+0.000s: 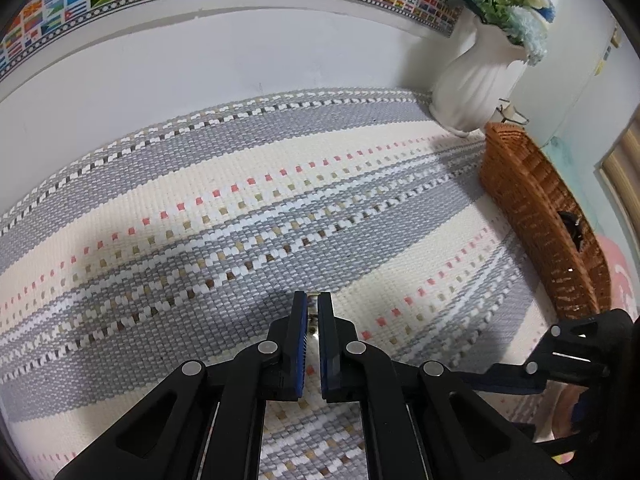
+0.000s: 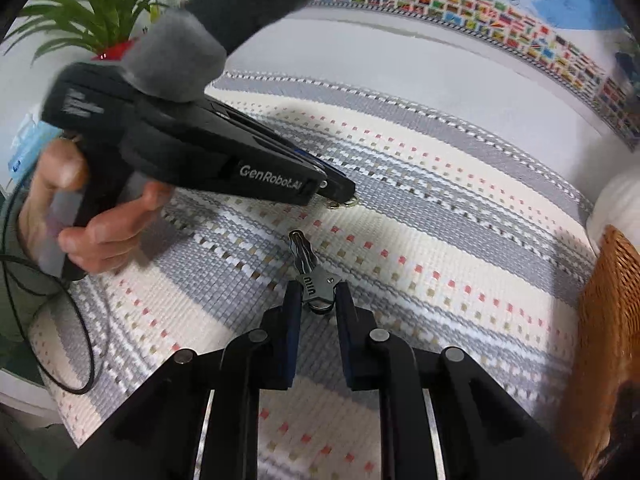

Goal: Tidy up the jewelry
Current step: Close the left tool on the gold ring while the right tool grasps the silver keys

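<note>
My left gripper [image 1: 313, 300] is shut on a small gold ring [image 1: 313, 322], seen as a thin gold glint between its blue pads. In the right wrist view the same ring [image 2: 347, 203] hangs at the tip of the left gripper [image 2: 338, 192], just above the woven mat. My right gripper [image 2: 318, 292] is closed on the grey head of a metal key-shaped piece [image 2: 310, 280]; its wavy blade points away over the mat. A brown wicker basket [image 1: 536, 216] stands at the right, also in the right wrist view [image 2: 608, 320].
A striped woven mat [image 1: 240, 208] covers the table. A white vase with flowers [image 1: 476, 76] stands at the back right by the basket. A green potted plant [image 2: 100, 12] is at the back left. A black cable [image 2: 84, 344] loops at the left edge.
</note>
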{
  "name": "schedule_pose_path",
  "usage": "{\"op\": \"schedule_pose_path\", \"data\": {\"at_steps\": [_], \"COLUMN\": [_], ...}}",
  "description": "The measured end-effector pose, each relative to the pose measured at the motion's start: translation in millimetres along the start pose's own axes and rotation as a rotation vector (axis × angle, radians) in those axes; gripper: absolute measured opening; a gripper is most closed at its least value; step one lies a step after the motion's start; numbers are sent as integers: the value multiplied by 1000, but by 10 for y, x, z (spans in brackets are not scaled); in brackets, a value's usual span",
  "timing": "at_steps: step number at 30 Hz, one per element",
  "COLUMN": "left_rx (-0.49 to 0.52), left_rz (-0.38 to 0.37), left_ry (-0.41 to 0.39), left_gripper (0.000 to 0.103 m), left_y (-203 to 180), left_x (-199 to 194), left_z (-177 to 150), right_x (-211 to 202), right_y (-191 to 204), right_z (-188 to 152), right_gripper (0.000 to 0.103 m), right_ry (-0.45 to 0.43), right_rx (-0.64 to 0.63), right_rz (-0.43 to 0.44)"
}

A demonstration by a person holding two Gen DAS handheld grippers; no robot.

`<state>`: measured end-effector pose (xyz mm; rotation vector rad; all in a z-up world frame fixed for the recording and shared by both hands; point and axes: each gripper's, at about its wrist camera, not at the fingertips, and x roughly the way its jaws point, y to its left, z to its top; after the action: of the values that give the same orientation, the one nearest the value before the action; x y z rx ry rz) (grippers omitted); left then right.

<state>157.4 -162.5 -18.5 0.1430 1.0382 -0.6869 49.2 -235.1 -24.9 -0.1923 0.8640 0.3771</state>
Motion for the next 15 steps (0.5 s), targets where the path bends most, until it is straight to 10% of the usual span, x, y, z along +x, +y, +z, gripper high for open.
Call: {"op": "schedule_pose_path", "data": {"at_steps": [15], "left_rx": [-34], "left_rz": [25], "left_ry": [22], "left_gripper": [10], "left_y": [-40], "left_x": [-137], "left_z": [-56], "right_x": [-607], "right_y": [-159], "right_z": [-275], "right_gripper": [18], "right_ry": [-64], "right_rx": [63], "right_rz": [-34]}}
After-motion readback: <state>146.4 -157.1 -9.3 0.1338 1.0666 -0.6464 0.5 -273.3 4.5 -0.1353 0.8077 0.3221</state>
